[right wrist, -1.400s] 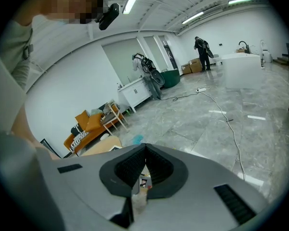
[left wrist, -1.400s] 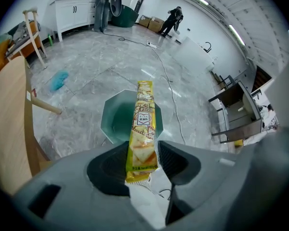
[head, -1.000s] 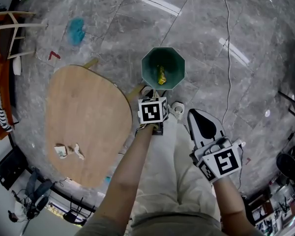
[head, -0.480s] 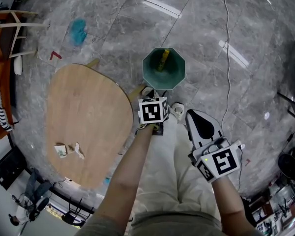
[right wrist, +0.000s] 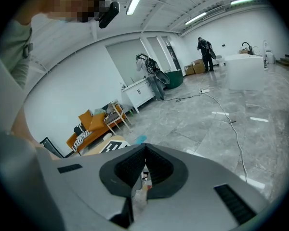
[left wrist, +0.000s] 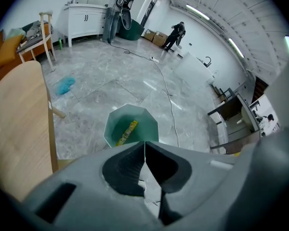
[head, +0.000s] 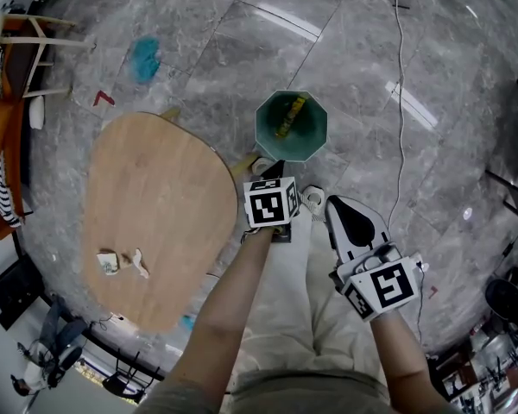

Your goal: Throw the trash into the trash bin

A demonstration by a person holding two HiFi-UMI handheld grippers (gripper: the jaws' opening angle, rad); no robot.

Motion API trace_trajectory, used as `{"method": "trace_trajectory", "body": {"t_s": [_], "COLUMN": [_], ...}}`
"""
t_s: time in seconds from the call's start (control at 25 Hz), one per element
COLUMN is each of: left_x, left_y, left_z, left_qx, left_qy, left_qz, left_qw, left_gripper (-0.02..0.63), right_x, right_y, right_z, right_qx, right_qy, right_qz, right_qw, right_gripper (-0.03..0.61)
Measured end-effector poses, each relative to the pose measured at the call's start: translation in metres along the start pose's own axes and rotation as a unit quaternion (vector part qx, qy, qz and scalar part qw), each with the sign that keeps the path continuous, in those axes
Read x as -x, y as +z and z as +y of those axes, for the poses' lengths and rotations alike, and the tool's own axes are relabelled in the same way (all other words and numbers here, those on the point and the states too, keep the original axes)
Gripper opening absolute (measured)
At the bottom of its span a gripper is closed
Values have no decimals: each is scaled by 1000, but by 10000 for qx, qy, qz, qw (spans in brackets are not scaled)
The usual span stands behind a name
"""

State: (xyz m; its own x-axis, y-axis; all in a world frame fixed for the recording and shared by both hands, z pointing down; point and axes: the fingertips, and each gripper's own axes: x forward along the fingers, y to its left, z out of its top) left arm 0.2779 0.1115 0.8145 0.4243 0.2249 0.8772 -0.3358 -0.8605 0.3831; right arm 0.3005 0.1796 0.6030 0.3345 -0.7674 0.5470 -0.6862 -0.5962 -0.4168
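"Trash scraps (head: pixel 108 264): where are they shown in the head view?"

"Two pale crumpled pieces are shown on the wooden table (head: pixel 155 188), near its edge and well apart from the green bin (head: pixel 261 141). A yellow wrapper (head: pixel 287 116) is already seen lying inside the bin, which stands on the floor (head: pixel 371 50) just past the table. The left gripper (head: pixel 271 175) is held just short of the bin, and the right gripper (head: pixel 335 203) beside it."

"What is added by the left gripper view?"

"The jaws are seen pressed together, having just been closing, with nothing between them. Bin and wrapper are framed beyond the tips, and the scraps are not shown."

"And by the right gripper view?"

"Its jaws are likewise met, and nothing is held."

"How should the scraps be taken?"

"They are judged light, soft and easily crushed. A hold across the bulk of each crumple is advised, since a thin edge may slip or tear."
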Motion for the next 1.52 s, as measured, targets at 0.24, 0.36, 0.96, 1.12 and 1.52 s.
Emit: {"method": "trace_trajectory", "body": {"t_s": [0.24, 0.36, 0.96, 1.12, 1.52], "left_x": [16, 24, 77, 96, 147], "left_y": [11, 16, 39, 46, 54], "left_z": [-14, -22, -44, -53, -93], "left_qx": [-86, -220, -190, -168, -334], "left_qy": [-180, -320, -546, -632, -844], "left_qz": [-247, -301, -649, -717, -967], "left_qw": [9995, 9988, 9962, 9953, 9912], "left_gripper": [11, 10, 9, 9, 9], "right_x": [3, 5, 24, 34, 68], "right_y": [2, 2, 21, 34, 62], "right_z": [2, 5, 22, 29, 50], "right_qx": [51, 81, 212, 336, 648], "right_qy": [24, 36, 54, 116, 260], "right_qz": [-1, 7, -115, -128, -242], "right_qw": [10000, 10000, 9997, 9993, 9973], "right_gripper": [8, 8, 8, 8, 8]}}
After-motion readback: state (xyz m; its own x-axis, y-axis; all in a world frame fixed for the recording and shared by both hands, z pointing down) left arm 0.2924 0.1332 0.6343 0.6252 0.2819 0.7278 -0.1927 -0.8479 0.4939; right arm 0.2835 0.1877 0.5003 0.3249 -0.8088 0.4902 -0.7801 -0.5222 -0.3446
